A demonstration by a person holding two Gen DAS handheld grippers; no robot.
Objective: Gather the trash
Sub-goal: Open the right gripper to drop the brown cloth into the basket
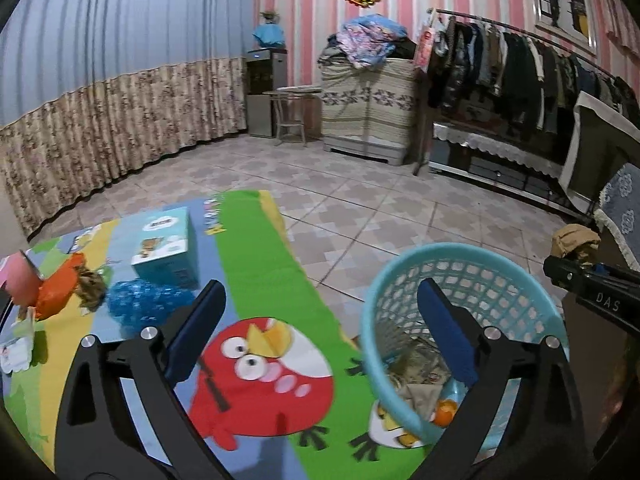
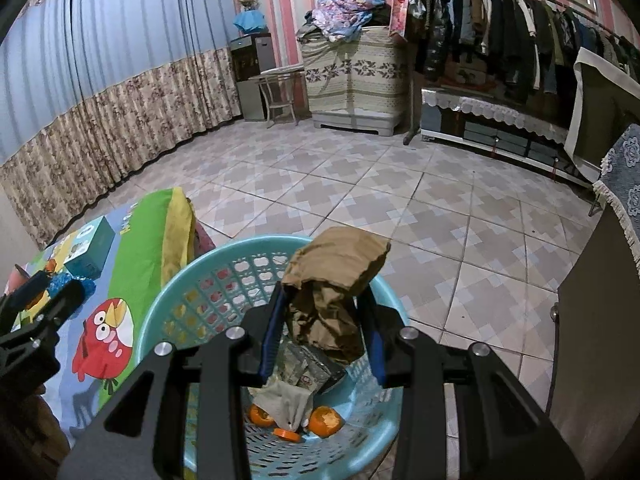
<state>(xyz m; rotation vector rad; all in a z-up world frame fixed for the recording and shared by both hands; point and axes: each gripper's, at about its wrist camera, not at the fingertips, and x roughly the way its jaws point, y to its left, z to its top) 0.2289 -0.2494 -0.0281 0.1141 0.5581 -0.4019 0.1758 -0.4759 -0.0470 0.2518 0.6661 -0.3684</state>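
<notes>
My right gripper (image 2: 324,332) is shut on a crumpled brown paper bag (image 2: 336,276) and holds it over the light blue basket (image 2: 188,280). The basket holds orange peels (image 2: 326,420), a wrapper and crumpled paper. In the left wrist view the basket (image 1: 400,276) stands at the table's right edge, and the brown bag (image 1: 574,238) shows in the right gripper at far right. My left gripper (image 1: 320,312) is open and empty above the cartoon-bird mat (image 1: 264,360). Trash lies at the mat's left: blue crinkled plastic (image 1: 140,300), an orange wrapper (image 1: 56,292), a brown scrap (image 1: 90,286).
A teal box (image 1: 170,246) stands on the mat behind the blue plastic. A pink cup (image 1: 18,280) and a white packet (image 1: 16,344) sit at the far left. Tiled floor lies beyond, with a clothes rack (image 1: 520,64), cabinets and curtains along the walls.
</notes>
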